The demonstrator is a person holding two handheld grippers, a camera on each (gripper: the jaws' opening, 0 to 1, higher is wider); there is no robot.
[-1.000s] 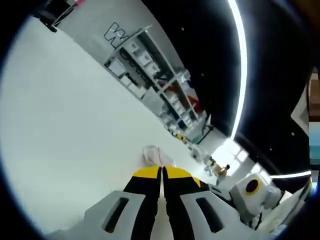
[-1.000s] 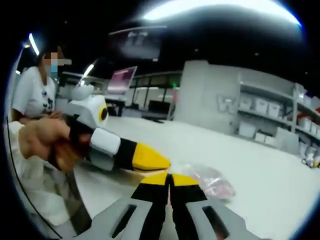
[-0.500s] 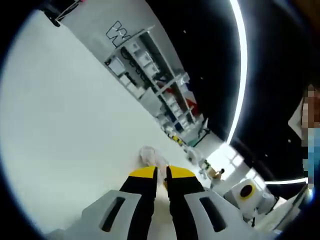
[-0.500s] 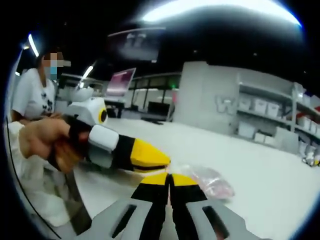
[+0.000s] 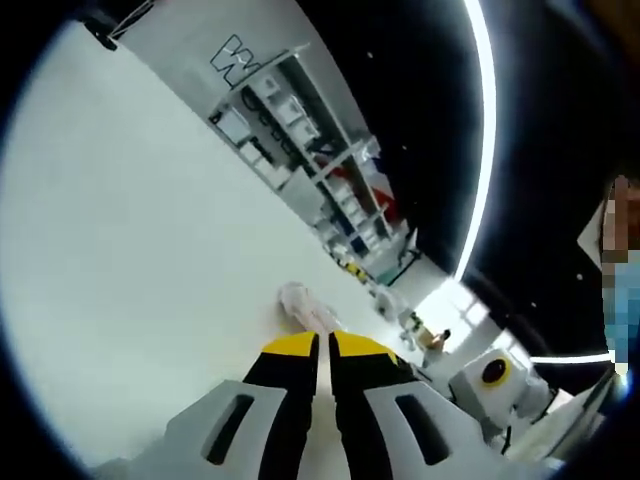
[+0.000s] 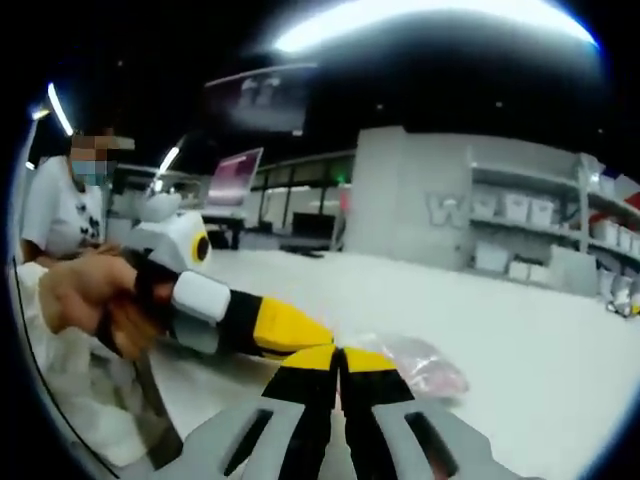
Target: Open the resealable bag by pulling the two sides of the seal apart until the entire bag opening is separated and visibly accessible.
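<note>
Both pairs of jaws stand nearly closed, each with only a thin dark slit between its yellow tips. In the left gripper view the left gripper [image 5: 322, 345] has its tips at the near edge of the resealable bag [image 5: 306, 306]; whether they pinch the bag's edge cannot be told, since the tips hide the point of meeting. In the right gripper view the right gripper [image 6: 338, 356] likewise ends just at the bag [image 6: 415, 362], and its hold there is equally unclear. Largest of all is the white table [image 5: 130, 260], a broad pale surface running across both views. Behind it rise grey shelves [image 5: 300, 140] stacked with white bins, beside a grey wall with large letters. A person in a white shirt [image 6: 60, 210] stands at the left of the right gripper view, and a hand [image 6: 85, 295] grips the handle of the left gripper, whose white, black and yellow body reaches in toward the bag, its tips just beside the right gripper's. The bag itself is small, clear and crumpled, with something pinkish inside, lying on the table just beyond both sets of tips.
</note>
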